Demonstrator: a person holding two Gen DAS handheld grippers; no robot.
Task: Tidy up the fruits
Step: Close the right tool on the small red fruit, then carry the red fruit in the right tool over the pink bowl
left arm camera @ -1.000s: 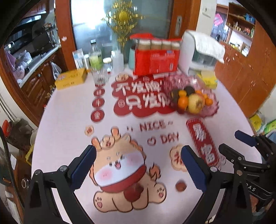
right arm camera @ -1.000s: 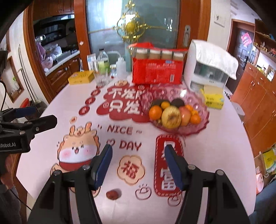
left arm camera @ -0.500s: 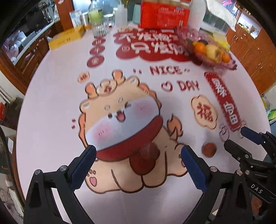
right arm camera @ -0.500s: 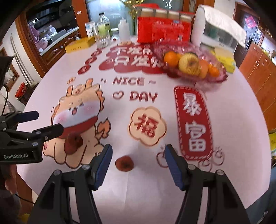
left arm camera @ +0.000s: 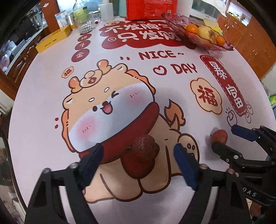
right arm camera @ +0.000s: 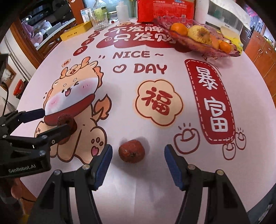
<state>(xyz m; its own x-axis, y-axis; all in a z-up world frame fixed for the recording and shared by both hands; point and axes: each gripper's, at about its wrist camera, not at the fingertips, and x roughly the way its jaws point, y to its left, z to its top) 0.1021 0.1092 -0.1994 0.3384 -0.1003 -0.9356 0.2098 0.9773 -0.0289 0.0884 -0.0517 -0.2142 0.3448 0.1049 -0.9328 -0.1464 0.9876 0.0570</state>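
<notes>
Two small dark-red rough-skinned fruits lie near the table's front edge. One fruit (left arm camera: 144, 143) lies on the cartoon dragon print, just ahead of and between the fingers of my open left gripper (left arm camera: 138, 162). It also shows in the right wrist view (right arm camera: 63, 118), partly behind the left gripper (right arm camera: 57, 120). The other fruit (right arm camera: 132, 151) lies just ahead of my open right gripper (right arm camera: 138, 163), between its fingers. In the left wrist view this fruit (left arm camera: 219, 136) sits between the right gripper's fingers (left arm camera: 222, 139). A pink glass fruit bowl (right arm camera: 203, 50) with oranges and an apple stands at the far right.
The round table has a printed pink cloth (right arm camera: 150, 103). At the back stand a red carton (right arm camera: 163, 8), a yellow box (left arm camera: 53, 40), a glass jar (left arm camera: 84, 23), bottles and a white appliance. Wooden cabinets lie to the right and left.
Both grippers have tilted down and moved closer to the table and forward, each closing in on its own red fruit. Both stay open.
</notes>
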